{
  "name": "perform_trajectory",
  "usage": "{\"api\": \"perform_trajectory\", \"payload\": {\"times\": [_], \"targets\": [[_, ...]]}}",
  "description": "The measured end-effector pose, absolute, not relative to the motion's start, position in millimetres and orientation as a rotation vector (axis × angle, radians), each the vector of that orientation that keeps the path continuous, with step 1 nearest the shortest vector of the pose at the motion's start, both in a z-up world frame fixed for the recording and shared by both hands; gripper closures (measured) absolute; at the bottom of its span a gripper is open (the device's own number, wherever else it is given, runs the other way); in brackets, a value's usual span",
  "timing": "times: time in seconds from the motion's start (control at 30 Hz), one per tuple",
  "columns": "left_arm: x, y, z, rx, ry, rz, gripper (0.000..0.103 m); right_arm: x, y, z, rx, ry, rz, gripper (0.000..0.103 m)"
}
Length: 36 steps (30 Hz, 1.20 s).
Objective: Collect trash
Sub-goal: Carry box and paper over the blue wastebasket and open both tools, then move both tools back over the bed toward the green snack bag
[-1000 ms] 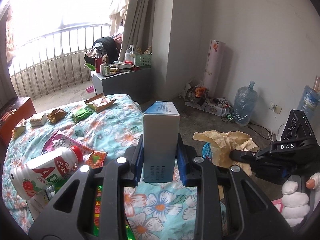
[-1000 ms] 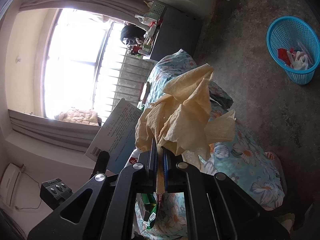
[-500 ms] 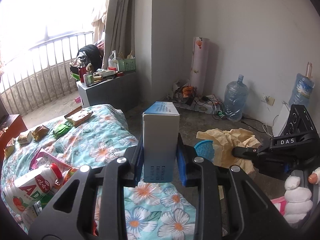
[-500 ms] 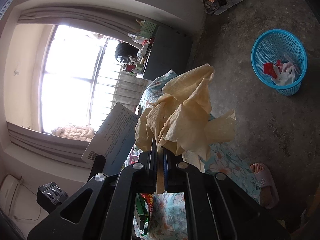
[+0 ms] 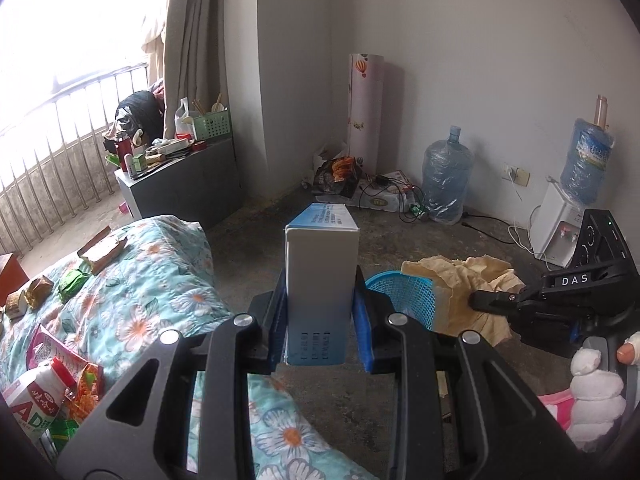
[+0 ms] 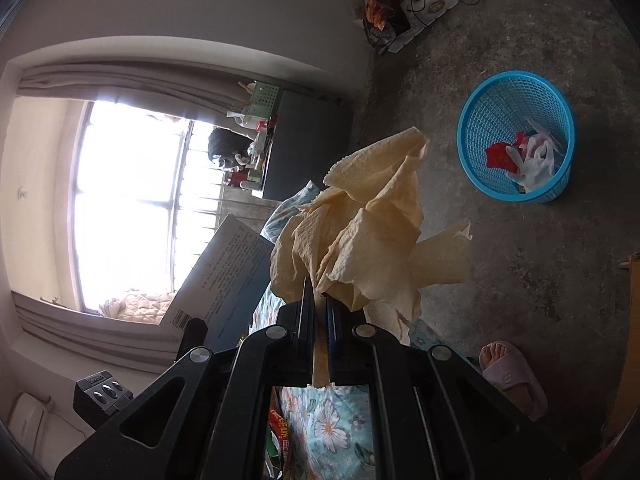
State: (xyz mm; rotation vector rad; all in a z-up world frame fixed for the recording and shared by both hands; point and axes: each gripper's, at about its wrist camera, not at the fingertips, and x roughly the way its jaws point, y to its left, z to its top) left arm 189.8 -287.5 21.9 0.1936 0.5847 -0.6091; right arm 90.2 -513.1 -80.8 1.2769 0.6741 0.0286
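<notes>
My left gripper (image 5: 321, 322) is shut on a white and blue carton box (image 5: 321, 280), held upright over the bed's edge. The same box (image 6: 218, 280) shows at the left of the right wrist view. My right gripper (image 6: 318, 308) is shut on a crumpled yellow paper (image 6: 372, 240), which also hangs at the right of the left wrist view as the paper (image 5: 468, 280) in front of the right gripper (image 5: 480, 300). A blue mesh basket (image 6: 516, 136) stands on the floor with red and white scraps inside; its rim (image 5: 400, 284) peeks out beyond the box.
The floral bed (image 5: 140, 280) carries wrappers, small packets and a white bottle (image 5: 36, 400). A grey cabinet (image 5: 188, 184), water jugs (image 5: 446, 176), a dispenser (image 5: 556, 224) and cables line the walls. A foot in a pink slipper (image 6: 508, 372) stands by the bed.
Both grippers have swung away from the bed toward the floor. The blue basket has come nearer in both views, and the window and bed have slid left in the left wrist view. Both grips are unchanged.
</notes>
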Motion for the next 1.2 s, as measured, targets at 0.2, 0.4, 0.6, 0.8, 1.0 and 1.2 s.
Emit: {"api": "perform_trajectory", "payload": {"times": [0.2, 0.4, 0.6, 0.8, 1.0, 1.2], "targets": [[219, -326, 8, 0.141, 0.715, -0.713, 0.076, 89, -551, -99, 1.308, 0.649, -0.075, 0.097], [262, -387, -30, 0.140, 0.909, -0.820, 0.076, 107, -593, -136, 1.329, 0.683, -0.205, 0.097], [291, -448, -84, 0.229, 1.005, -0.865, 0.076, 142, -637, -198, 1.346, 0.797, -0.314, 0.097], [314, -502, -135, 0.318, 1.056, -0.860, 0.075, 177, -680, -268, 1.407, 0.863, -0.407, 0.095], [335, -541, -192, 0.365, 1.125, -0.837, 0.072, 188, -711, -344, 1.686, 0.789, -0.358, 0.053], [341, -546, -208, 0.293, 1.162, -0.857, 0.057, 177, -706, -380, 1.832, 0.864, -0.361, 0.046]]}}
